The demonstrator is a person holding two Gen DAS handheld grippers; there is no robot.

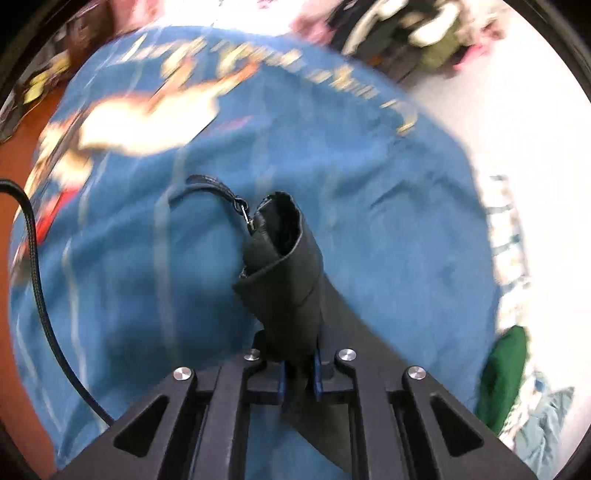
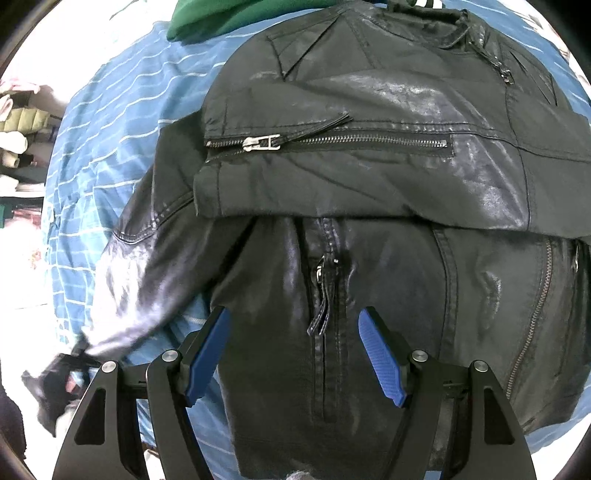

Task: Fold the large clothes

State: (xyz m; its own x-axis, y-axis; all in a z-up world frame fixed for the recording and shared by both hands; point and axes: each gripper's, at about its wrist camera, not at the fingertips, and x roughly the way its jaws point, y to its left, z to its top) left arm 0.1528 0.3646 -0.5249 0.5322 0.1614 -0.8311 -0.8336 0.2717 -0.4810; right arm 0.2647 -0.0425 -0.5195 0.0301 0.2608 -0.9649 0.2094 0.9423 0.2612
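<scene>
A cuff of the black leather jacket (image 2: 369,177), which is spread on the blue bedcover (image 2: 110,122), is pinched by the left gripper (image 1: 299,369) while the right gripper (image 2: 295,354) hangs spread above the jacket's near front, so a sleeve fold is judged underway, with the cuff next to be laid across the body.

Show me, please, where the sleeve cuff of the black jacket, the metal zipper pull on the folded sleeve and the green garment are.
sleeve cuff (image 1: 284,258), left wrist view: on the rolled cuff above the shut pads.
zipper pull (image 2: 260,143), right wrist view: on the silver slider.
green garment (image 2: 207,18), right wrist view: on its top fold.
</scene>
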